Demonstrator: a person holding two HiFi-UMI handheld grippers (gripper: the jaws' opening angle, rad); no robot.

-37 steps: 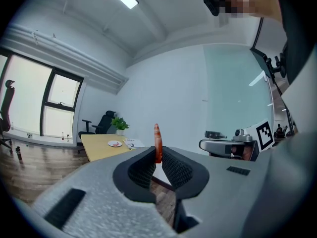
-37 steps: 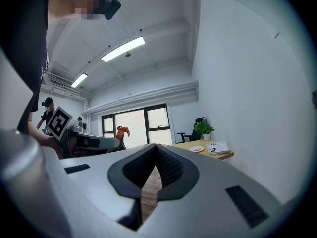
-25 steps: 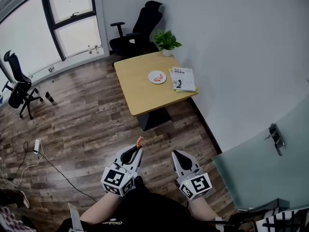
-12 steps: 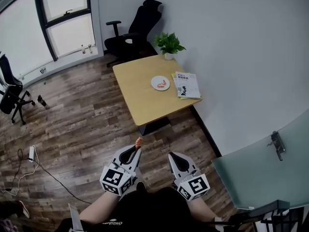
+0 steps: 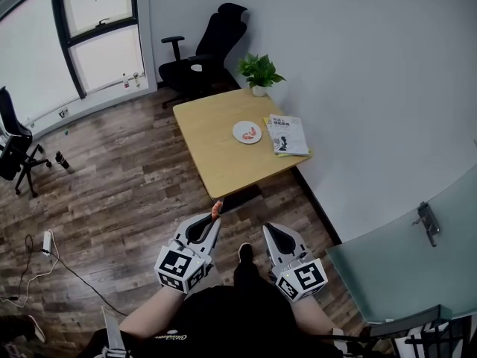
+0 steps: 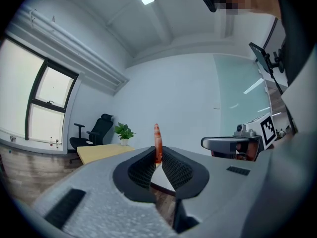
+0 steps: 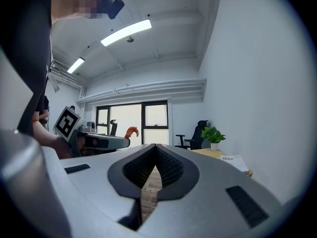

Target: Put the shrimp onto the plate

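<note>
The left claw (image 5: 214,218) pinches a slim orange-red shrimp (image 6: 157,139), which stands upright above its tips, near the person. The right claw (image 7: 155,148) is pressed together, empty. A round white plate (image 5: 247,132) sits far off on the light wooden counter (image 5: 212,148).
</note>
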